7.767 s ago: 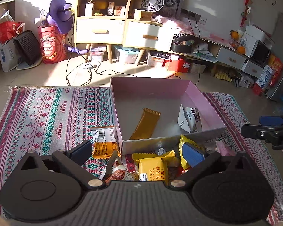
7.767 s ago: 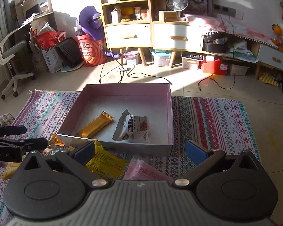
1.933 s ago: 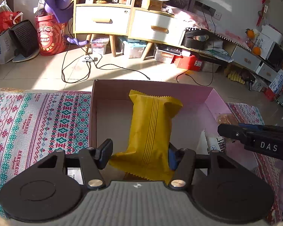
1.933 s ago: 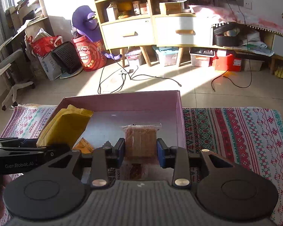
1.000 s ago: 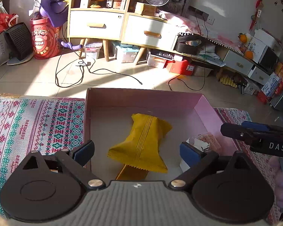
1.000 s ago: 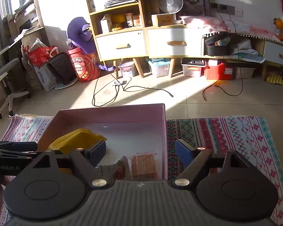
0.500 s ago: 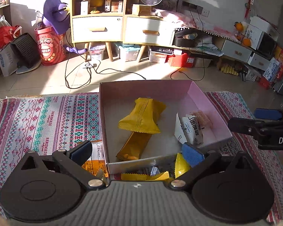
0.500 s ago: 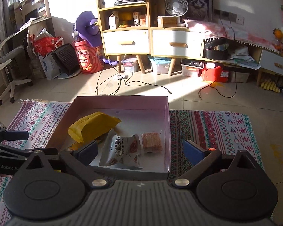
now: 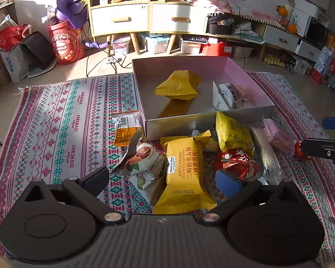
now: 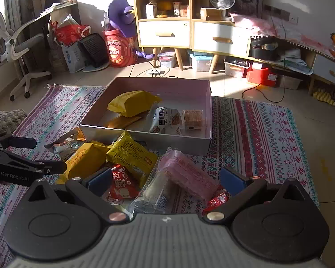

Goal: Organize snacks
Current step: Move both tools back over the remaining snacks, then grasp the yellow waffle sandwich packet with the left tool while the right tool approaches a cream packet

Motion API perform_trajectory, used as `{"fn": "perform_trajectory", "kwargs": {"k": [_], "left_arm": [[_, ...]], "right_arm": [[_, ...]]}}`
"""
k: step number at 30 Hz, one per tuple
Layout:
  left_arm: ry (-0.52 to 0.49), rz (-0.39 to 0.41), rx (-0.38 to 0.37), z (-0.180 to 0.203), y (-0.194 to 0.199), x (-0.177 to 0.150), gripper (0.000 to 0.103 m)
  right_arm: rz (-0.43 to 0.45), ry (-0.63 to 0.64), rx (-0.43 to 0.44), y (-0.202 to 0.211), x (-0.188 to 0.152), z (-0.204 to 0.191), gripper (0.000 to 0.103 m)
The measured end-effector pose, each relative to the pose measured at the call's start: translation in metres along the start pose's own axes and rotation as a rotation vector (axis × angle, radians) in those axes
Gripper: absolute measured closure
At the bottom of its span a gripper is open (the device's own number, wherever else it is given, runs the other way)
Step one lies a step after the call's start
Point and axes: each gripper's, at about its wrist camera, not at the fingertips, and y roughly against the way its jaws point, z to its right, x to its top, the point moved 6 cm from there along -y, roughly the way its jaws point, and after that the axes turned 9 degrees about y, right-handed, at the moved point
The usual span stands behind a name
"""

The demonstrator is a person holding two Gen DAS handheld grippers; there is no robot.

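A pink box (image 9: 241, 70) (image 10: 208, 111) on the rug holds a puffy yellow packet (image 9: 177, 86) (image 10: 134, 103), a flat orange bar (image 9: 174, 110), a white pecan packet (image 10: 165, 120) and a brown wafer (image 10: 193, 117). In front of it lies a pile of loose snacks. My left gripper (image 9: 165, 177) is open and empty above a yellow waffle packet (image 9: 183, 169) and a white nut packet (image 9: 145, 163). My right gripper (image 10: 165, 177) is open and empty above a pink packet (image 10: 189, 176), a clear packet (image 10: 154, 194) and a red packet (image 10: 120, 185).
An orange packet (image 9: 125, 127) lies left of the box. A second yellow packet (image 10: 131, 154) leans at the box front. The patterned rug (image 9: 62, 120) stretches to the left; cabinets (image 10: 189, 33), a red bucket (image 9: 63, 44) and cables lie beyond on the floor.
Both grippers let go of their snacks, the yellow packet and the wafer, in the box, opened, and drew back toward me. They are now over the loose pile in front of the box.
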Motion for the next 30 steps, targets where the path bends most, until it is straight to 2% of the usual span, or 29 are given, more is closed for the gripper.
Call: {"fn": "perform_trajectory", "kwargs": {"k": [4,7,10,12,17,21,25,30], "left_arm": [[0.024,-0.012,-0.033,0.003,-0.005,-0.009,0.0],[0.023,-0.02,-0.077,0.007,-0.006,-0.011,0.001],[0.03,0.013,-0.111,0.01,-0.005,-0.008,0.01],[0.051,0.026,-0.15,0.011,-0.008,-0.003,0.021],[0.112,-0.017,-0.211,0.011,-0.024,0.0,0.032],[0.1,-0.051,-0.192,0.013,-0.038,-0.004,0.039],[0.11,-0.101,-0.167,0.009,-0.048,-0.011,0.045],[0.12,-0.111,-0.173,0.005,-0.047,-0.015,0.05]], "right_arm": [[-0.029,0.027,0.031,-0.007,-0.012,-0.005,0.003],[-0.045,0.041,0.089,-0.012,-0.017,-0.013,0.006],[-0.056,0.049,0.136,-0.017,-0.019,-0.024,0.009],[-0.063,0.067,0.166,-0.02,-0.02,-0.034,0.01],[-0.085,0.143,0.21,-0.027,-0.029,-0.061,0.01],[-0.114,0.189,0.219,-0.036,-0.037,-0.079,0.014],[-0.12,0.239,0.193,-0.041,-0.043,-0.088,0.016],[-0.126,0.257,0.173,-0.044,-0.048,-0.091,0.02]]}}
